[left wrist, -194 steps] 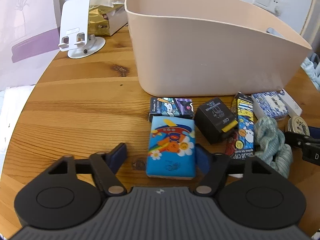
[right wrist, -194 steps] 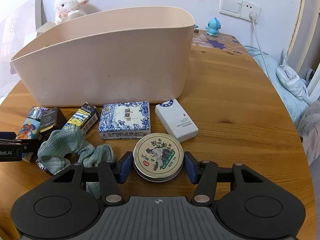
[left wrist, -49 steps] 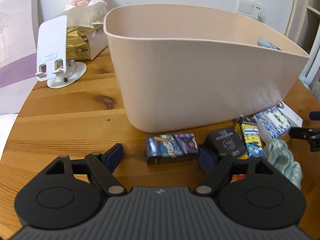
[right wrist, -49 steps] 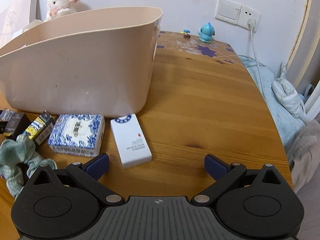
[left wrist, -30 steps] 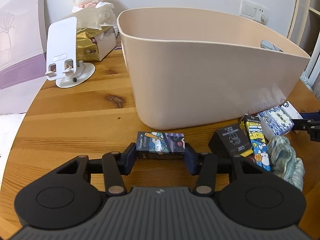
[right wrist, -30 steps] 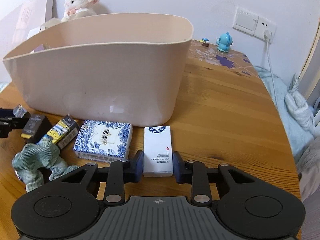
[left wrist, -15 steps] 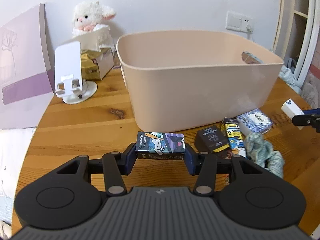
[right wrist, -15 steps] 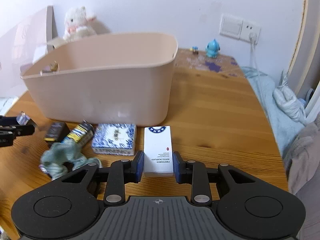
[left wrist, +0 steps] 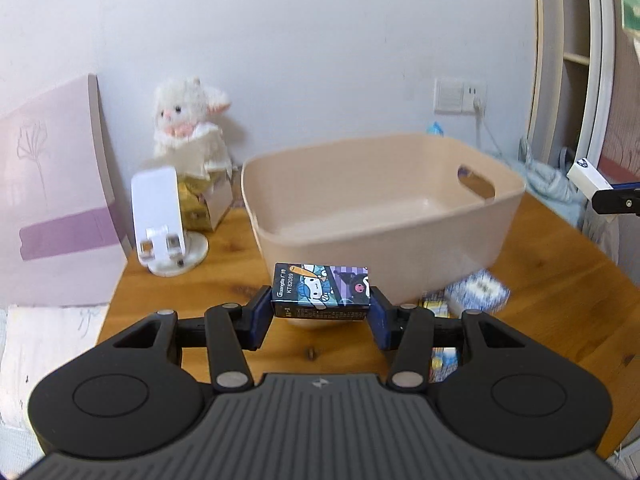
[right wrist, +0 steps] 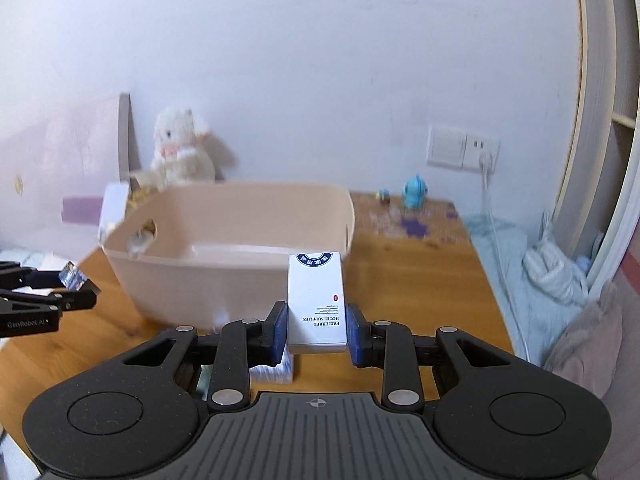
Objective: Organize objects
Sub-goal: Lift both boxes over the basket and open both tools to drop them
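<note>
My left gripper (left wrist: 320,316) is shut on a cartoon-printed box (left wrist: 320,291) and holds it in the air in front of the beige bin (left wrist: 384,216). My right gripper (right wrist: 316,330) is shut on a white hotel-supplies box (right wrist: 315,300), lifted above the table before the same bin (right wrist: 228,236). The white box also shows at the right edge of the left wrist view (left wrist: 588,176). The left gripper's tip with its box shows at the left of the right wrist view (right wrist: 74,280). The bin's inside looks mostly bare from here.
On the wooden table (left wrist: 560,288) lie a blue-and-white patterned box (left wrist: 478,292) and a yellow packet (left wrist: 432,304) beside the bin. A white phone stand (left wrist: 160,224), a tissue box and a plush lamb (left wrist: 184,120) stand at the back left. A blue figurine (right wrist: 414,192) stands near the wall socket.
Both grippers have risen well above the table with their boxes held. The bin's inside has come into view from above.
</note>
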